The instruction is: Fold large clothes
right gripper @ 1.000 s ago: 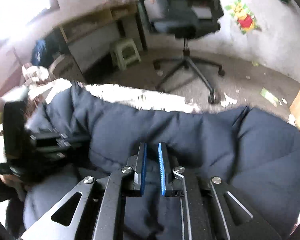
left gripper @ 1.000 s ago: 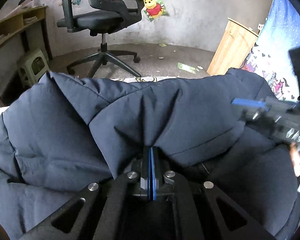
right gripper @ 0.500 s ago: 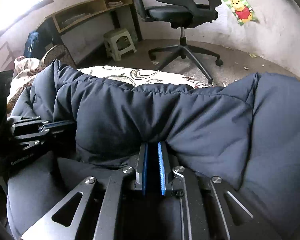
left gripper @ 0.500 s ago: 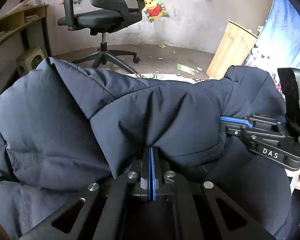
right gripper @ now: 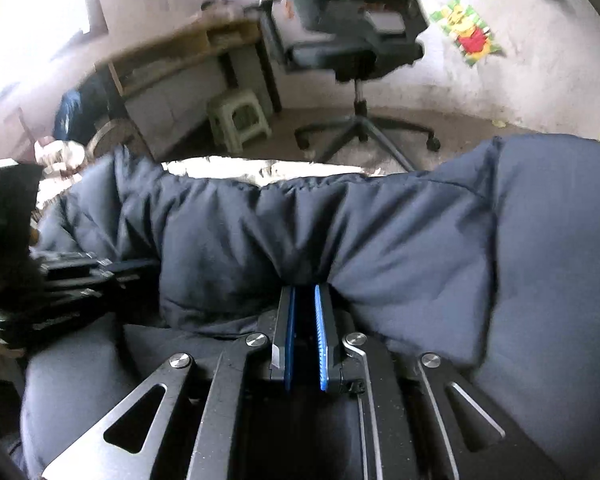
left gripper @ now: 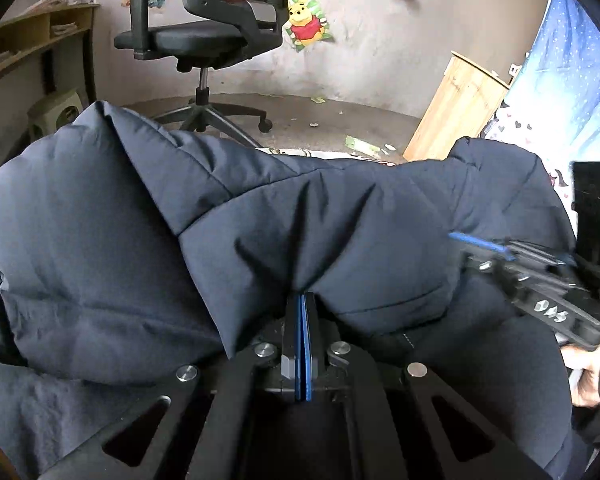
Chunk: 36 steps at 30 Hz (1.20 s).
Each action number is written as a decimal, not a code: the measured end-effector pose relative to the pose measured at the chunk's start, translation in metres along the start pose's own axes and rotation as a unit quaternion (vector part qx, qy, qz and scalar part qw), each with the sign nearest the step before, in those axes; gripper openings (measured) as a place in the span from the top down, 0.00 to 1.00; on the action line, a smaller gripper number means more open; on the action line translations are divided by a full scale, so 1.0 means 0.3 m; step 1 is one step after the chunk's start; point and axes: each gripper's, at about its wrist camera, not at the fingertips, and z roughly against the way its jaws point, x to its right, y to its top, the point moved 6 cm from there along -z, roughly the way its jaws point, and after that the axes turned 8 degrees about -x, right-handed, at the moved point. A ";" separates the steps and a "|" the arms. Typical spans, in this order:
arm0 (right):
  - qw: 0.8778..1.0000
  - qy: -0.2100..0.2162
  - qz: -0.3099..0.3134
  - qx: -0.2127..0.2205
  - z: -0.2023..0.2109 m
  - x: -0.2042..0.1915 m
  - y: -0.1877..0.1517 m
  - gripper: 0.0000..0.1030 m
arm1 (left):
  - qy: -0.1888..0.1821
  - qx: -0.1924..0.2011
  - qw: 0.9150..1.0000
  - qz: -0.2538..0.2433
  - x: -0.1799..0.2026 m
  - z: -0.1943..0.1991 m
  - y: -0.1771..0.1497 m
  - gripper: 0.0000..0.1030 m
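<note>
My left tongs (left gripper: 302,300) were pinched tight on a fold of the navy puffer jacket (left gripper: 140,240), blue pads together. My right tongs (right gripper: 305,292) gripped another fold of it, pads slightly apart around the fabric. The jacket bulged across both views, with an office chair (left gripper: 204,36) behind it.

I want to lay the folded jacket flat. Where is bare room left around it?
Little room shows. A thin strip of patterned sheet lies bare behind the navy jacket, toward the office chair. Everything nearer is crowded: jacket bulk fills it, with the left gripper and right gripper both clamped on folds.
</note>
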 end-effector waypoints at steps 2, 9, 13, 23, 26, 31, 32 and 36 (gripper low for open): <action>0.995 -0.045 -0.069 0.049 0.091 0.107 -0.007 0.92 | 0.002 0.001 1.000 -0.001 0.001 0.001 -0.001 0.97; 0.994 -0.087 -0.053 -0.039 -0.018 0.178 -0.019 1.00 | 0.021 -0.002 1.000 -0.007 0.022 -0.005 0.005 0.97; 0.993 -0.104 -0.043 -0.044 -0.040 0.176 -0.014 1.00 | 0.052 -0.005 0.998 -0.021 0.040 -0.004 0.006 0.97; 0.999 0.028 0.016 -0.038 0.080 -0.071 0.073 0.96 | 0.053 0.010 0.998 -0.019 0.031 0.043 -0.022 0.97; 0.990 0.022 0.037 -0.135 -0.068 -0.129 0.018 0.89 | 0.053 0.006 0.998 -0.016 0.029 0.048 -0.032 0.97; 0.991 0.029 0.010 -0.127 -0.094 -0.101 -0.016 0.89 | 0.053 -0.008 0.999 -0.005 0.021 0.047 -0.047 0.97; 0.992 0.028 0.009 -0.125 -0.086 -0.097 -0.022 0.89 | 0.057 -0.011 0.998 -0.005 0.024 0.049 -0.047 0.97; 0.994 0.037 -0.009 -0.100 -0.028 -0.063 -0.055 0.88 | 0.073 -0.001 0.997 0.002 0.044 0.093 -0.054 0.97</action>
